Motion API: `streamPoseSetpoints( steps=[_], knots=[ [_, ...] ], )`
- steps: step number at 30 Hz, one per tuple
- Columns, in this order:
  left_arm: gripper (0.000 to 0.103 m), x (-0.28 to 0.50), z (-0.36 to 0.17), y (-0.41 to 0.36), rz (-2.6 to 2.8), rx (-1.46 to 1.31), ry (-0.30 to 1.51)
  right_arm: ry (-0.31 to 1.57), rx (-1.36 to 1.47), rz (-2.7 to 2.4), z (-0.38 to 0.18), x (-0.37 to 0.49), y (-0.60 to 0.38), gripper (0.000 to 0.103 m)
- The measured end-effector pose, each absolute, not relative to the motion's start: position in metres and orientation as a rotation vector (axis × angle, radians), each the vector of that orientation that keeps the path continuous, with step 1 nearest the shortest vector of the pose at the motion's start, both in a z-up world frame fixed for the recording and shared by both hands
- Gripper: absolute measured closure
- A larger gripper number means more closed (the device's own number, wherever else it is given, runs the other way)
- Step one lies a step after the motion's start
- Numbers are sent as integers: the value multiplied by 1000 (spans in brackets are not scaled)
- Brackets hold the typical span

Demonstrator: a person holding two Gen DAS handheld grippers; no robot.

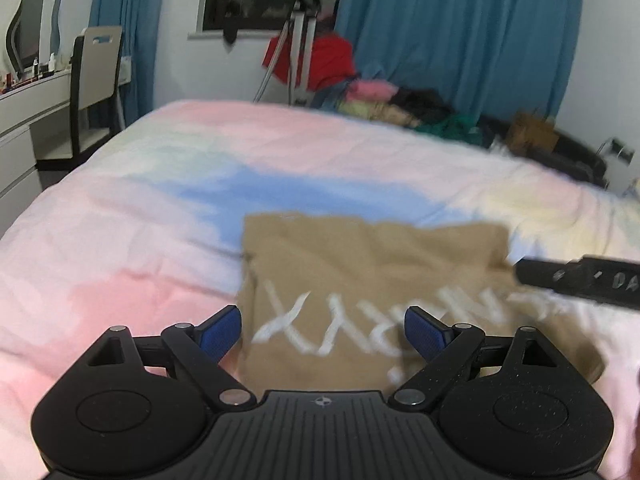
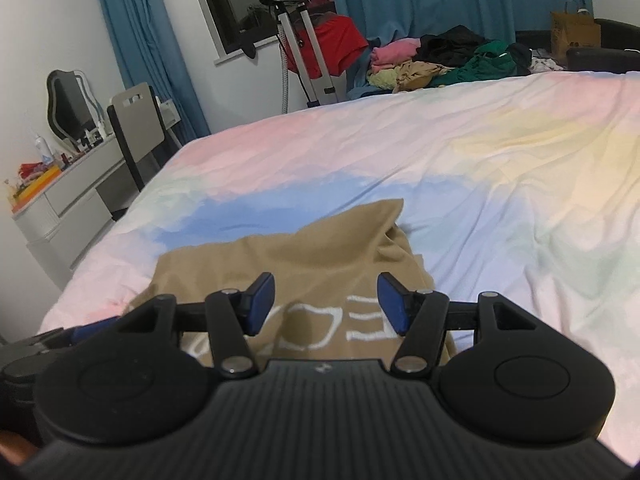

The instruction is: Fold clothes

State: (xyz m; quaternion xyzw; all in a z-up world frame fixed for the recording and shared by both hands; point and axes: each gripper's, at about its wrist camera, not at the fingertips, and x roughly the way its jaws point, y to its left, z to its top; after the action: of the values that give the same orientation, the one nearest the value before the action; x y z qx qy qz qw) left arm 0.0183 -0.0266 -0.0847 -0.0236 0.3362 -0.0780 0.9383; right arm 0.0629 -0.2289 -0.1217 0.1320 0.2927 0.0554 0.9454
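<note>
I have a tan shirt [image 1: 360,280] lying flat on the bed [image 1: 120,208], white letters up, because a flat shirt is easy to fold. My left gripper [image 1: 322,332] hangs low over the near part of the shirt. Its blue fingers [image 1: 222,334] are wide apart with nothing in them, ready to pinch an edge. My right gripper [image 2: 326,304] hangs over the shirt's other side, so each one can take a side. Its fingers [image 2: 260,304] are about half apart and hold nothing. The left view is blurry, so I think no finger touches the cloth yet.
</note>
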Motion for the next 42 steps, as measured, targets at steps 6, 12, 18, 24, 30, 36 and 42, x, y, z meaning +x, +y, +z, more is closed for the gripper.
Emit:
streamPoseSetpoints(
  steps=[6, 12, 18, 24, 30, 36, 42],
  knots=[
    [13, 14, -88, -15, -135, -154, 741, 733, 240, 119, -154, 77, -227, 43],
    [13, -27, -66, -8, -184, -296, 699, 735, 282, 118, -155, 75, -231, 43],
    [12, -49, -64, 11, -279, -560, 745, 745, 335, 110, -157, 77, -234, 43],
    [12, -32, -99, 22, -302, -802, 878, 746, 356, 104, -158, 76, -236, 43],
    [11, -15, -122, 23, -286, -910, 915, 747, 371, 94, -158, 77, -236, 43],
    [12, -14, -128, 11, -354, -914, 960, 747, 374, 87, -158, 77, -235, 43],
    [17, -7, -122, 19, -308, -952, 836, 746, 376, 82, -157, 76, -234, 43]
  ],
)
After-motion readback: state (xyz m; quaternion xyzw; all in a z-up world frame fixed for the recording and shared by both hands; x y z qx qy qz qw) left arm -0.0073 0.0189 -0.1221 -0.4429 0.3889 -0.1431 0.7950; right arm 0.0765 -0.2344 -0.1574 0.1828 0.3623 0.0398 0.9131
